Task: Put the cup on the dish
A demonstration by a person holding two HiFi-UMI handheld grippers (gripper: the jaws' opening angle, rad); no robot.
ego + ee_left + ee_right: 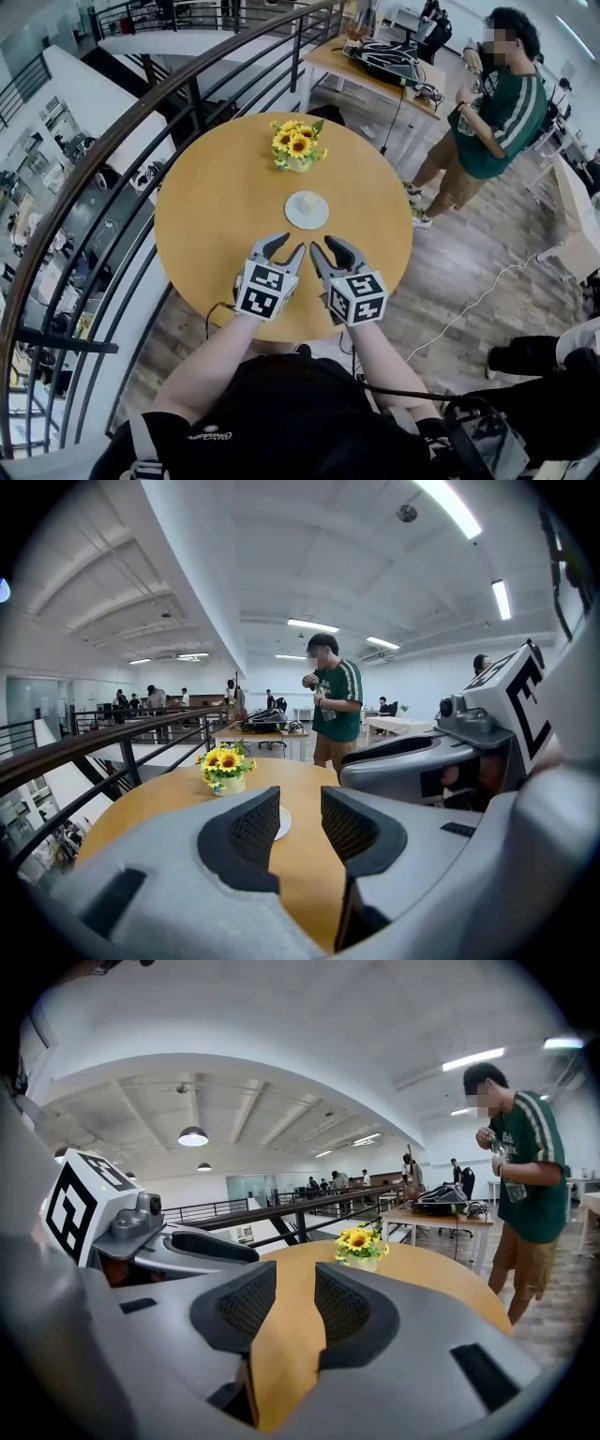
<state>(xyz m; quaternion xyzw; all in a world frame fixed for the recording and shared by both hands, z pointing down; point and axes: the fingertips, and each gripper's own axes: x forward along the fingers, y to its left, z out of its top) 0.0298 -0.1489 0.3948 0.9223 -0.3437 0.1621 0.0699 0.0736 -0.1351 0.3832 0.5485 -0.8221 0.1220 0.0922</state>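
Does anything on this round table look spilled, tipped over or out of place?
Nothing stands out: the cup sits on the dish, the sunflower pot stands upright, and the tabletop shows no spill.

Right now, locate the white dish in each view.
Head view: dish mid-picture, just below the sunflowers.
Left gripper view: a sliver of the dish low centre, below-right of the sunflowers.
Right gripper view: not visible.
Shared landmark: the sunflowers.

Left claw slightly apart, empty, dish edge behind, sunflowers beyond
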